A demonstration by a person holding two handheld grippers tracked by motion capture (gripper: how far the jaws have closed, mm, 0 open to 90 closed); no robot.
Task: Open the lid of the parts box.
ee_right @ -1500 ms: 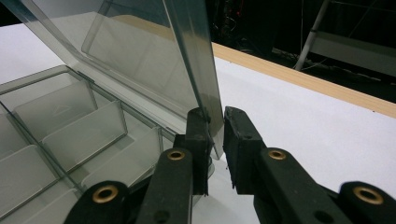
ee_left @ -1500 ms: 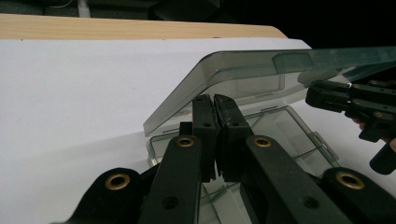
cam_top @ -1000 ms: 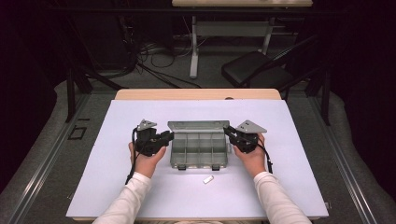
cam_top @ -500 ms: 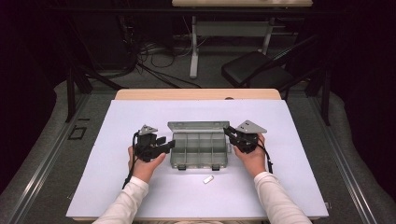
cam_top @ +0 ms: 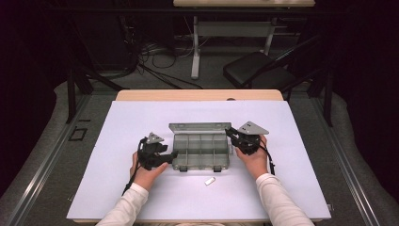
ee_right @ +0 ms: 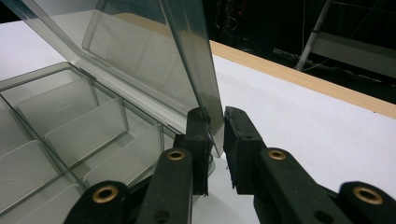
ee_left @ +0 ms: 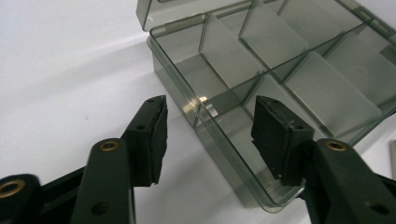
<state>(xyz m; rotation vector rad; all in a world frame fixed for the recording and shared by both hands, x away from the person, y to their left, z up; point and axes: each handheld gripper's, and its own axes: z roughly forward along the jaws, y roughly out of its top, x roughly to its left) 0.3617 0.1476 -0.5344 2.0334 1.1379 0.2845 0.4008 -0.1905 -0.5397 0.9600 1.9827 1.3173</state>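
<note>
Right gripper (ee_right: 215, 135) pinched the clear hinged lid (ee_right: 140, 51) of the smoky transparent plastic compartment box (ee_left: 280, 79) between its fingers, lid upright. Left gripper (ee_left: 208, 135) stood spread, fingers straddling the box's near wall. Judged step: swinging the lid; next, left should close to steady the box.

No text, label, brand, number or sign can be read in any of the views. The clear compartment box (cam_top: 201, 151) carries no legible marking; a faint embossed mark on one compartment floor, seen in the right gripper view, is too blurred to make out. The small white piece (cam_top: 210, 181) on the surface (cam_top: 117, 122) is too small to tell.
</note>
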